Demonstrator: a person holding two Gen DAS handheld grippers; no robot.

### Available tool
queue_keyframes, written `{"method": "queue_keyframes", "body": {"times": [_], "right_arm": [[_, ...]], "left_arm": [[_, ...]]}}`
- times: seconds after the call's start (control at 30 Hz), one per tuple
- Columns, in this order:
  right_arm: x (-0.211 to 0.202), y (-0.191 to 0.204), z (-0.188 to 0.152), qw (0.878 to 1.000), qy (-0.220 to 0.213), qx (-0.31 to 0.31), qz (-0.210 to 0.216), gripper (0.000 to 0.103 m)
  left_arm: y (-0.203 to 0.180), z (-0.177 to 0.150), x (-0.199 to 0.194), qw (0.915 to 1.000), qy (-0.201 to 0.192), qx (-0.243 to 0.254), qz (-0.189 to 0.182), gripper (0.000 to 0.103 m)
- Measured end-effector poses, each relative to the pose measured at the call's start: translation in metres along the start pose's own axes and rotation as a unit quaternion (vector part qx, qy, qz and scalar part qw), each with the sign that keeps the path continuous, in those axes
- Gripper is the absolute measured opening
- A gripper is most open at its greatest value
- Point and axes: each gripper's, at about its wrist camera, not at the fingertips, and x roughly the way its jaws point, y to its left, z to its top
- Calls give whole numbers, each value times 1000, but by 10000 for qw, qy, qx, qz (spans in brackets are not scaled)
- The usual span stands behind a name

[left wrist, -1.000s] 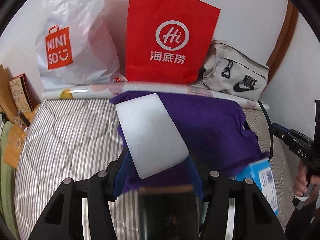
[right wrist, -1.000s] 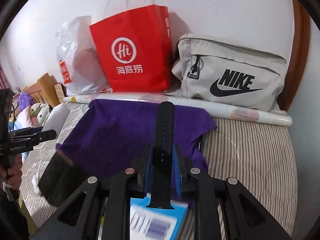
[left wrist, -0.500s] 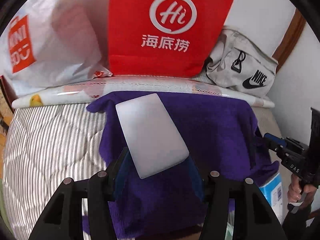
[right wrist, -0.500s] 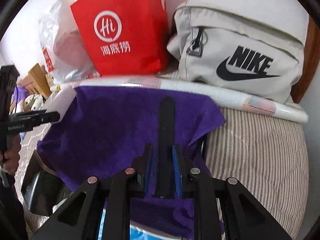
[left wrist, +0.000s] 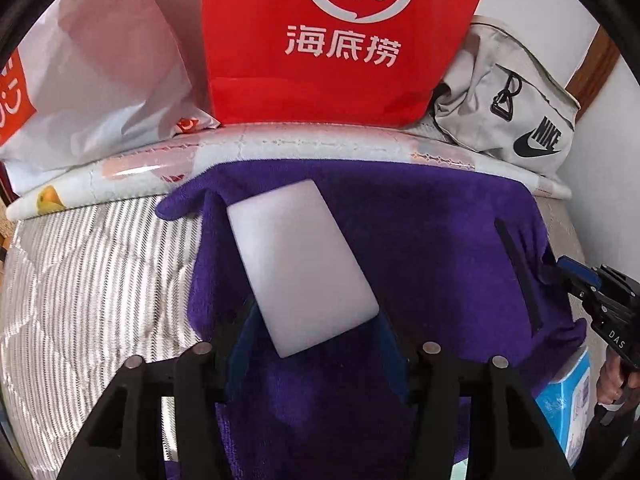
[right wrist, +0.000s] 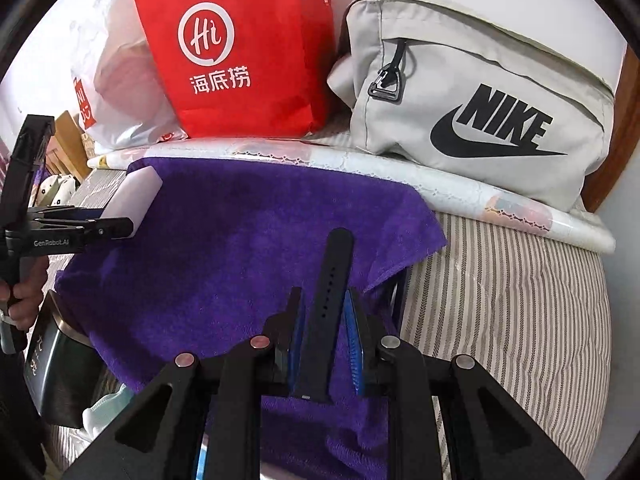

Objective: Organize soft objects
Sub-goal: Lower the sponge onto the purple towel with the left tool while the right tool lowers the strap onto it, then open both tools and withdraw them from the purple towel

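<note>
A purple towel (left wrist: 420, 232) (right wrist: 240, 248) lies spread over boxes on the striped bed. My left gripper (left wrist: 316, 320) (right wrist: 116, 228) hovers over the towel's left part with a white foam block (left wrist: 300, 264) (right wrist: 138, 196) between its blue pads. The jaws are opening, and the block still sits tilted between them. Over the towel's right edge, my right gripper (right wrist: 323, 296) (left wrist: 576, 276) is shut on a black watch strap (right wrist: 334, 264) (left wrist: 516, 268), which sticks out forward past the fingertips. A hand holds each gripper's handle.
Against the wall stand a red paper bag (left wrist: 340, 40), a white plastic bag (left wrist: 100, 68) and a grey Nike bag (right wrist: 480, 92), with a rolled printed sheet (left wrist: 280, 148) in front. A blue box (left wrist: 568, 396) and a dark box (right wrist: 52, 372) show under the towel's edges. Striped mattress (right wrist: 520, 312) extends right.
Both grippers have come forward and down over the purple towel, so the bags loom larger. The foam block and the strap stayed between their jaws.
</note>
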Motion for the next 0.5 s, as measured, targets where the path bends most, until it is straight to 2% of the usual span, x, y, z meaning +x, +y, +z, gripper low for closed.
{"method": "queue_keyframes", "body": {"times": [0.03, 0.17, 0.27, 0.43, 0.5], "right_arm": [[-1, 0, -1, 10000, -9, 12, 18, 20], [-8, 1, -4, 9999, -42, 58, 108, 21], [-15, 1, -8, 9998, -51, 118, 182, 23], [-33, 7, -15, 9995, -88, 169, 235, 33], [-47, 12, -21, 9995, -175, 180, 214, 34]], "left_arm": [[0, 1, 1, 10000, 66, -10, -6, 63], [0, -1, -4, 9999, 94, -45, 27, 68], [1, -6, -14, 9998, 28, -9, 185, 69], [6, -20, -40, 9998, -107, -113, 95, 69], [6, -26, -52, 9996, -225, -137, 107, 69]]}}
